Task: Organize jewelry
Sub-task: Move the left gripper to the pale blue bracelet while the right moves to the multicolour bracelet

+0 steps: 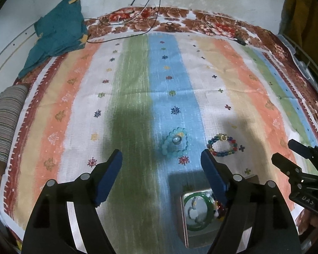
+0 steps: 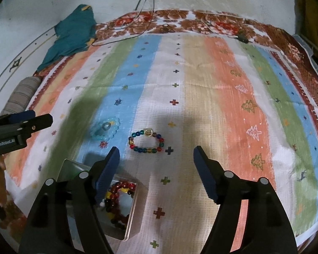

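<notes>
A light-blue bead bracelet [image 1: 176, 142] [image 2: 105, 129] lies on the striped cloth, with a multicolour bead bracelet [image 1: 222, 146] [image 2: 146, 141] to its right. A shiny metal tin [image 1: 198, 216] [image 2: 99, 196] sits near the front edge; it holds a green bangle [image 1: 198, 212] and a red-and-yellow bead bracelet [image 2: 117, 203]. My left gripper [image 1: 161, 157] is open and empty, above the cloth just short of the blue bracelet. My right gripper [image 2: 155, 154] is open and empty, just short of the multicolour bracelet. Each gripper shows from the side in the other view [image 1: 294, 154] [image 2: 31, 119].
A teal cloth [image 1: 57, 33] is bunched at the back left. A striped roll [image 1: 6, 122] lies at the left edge. Thin cables [image 1: 146, 10] run over the back of the floral sheet [image 1: 201, 21]. A wire rack [image 1: 309, 63] stands at the right.
</notes>
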Demonstrator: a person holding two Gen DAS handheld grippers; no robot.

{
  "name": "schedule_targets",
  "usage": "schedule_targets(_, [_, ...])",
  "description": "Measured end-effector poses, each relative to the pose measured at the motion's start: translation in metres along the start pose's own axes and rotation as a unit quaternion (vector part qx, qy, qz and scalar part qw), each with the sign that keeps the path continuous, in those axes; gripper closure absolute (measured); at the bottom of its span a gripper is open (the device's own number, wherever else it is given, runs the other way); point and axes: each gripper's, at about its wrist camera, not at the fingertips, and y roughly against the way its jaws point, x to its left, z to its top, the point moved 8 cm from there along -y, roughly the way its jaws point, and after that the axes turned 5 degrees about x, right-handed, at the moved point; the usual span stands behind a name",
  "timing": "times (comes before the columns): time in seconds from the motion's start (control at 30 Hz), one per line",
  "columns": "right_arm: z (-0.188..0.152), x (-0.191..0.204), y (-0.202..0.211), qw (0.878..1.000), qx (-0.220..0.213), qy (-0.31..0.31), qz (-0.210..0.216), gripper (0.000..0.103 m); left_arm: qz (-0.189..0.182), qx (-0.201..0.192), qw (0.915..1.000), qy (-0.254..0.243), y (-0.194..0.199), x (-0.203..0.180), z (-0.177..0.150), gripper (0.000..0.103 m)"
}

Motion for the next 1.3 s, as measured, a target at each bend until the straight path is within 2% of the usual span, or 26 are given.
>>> schedule_targets(0.07, [0.001, -0.001, -0.002, 1.000, 0.001, -0.001, 0.001, 0.026, 0.000, 0.002, 1.0000, -0.001, -0.004, -0.001, 0.002, 0.027])
schedule_targets(0.3, [0.005, -0.006, -0.024, 1.000, 0.026, -0.004, -0.001, 0.026, 0.002, 0.019, 0.9998, -0.004, -0.022, -0.001, 0.005, 0.026])
schedule_targets(0.6, [0.010, -0.005, -0.037, 0.999, 0.036, 0.003, -0.006, 0.026, 0.002, 0.025, 0.9996, -0.015, -0.034, -0.006, 0.015, 0.025])
schedule_targets(1.3, [0.008, -0.010, -0.082, 0.996, 0.085, 0.014, -0.027, 0.026, 0.012, 0.070, 0.9973, -0.020, -0.080, 0.002, 0.022, 0.025])
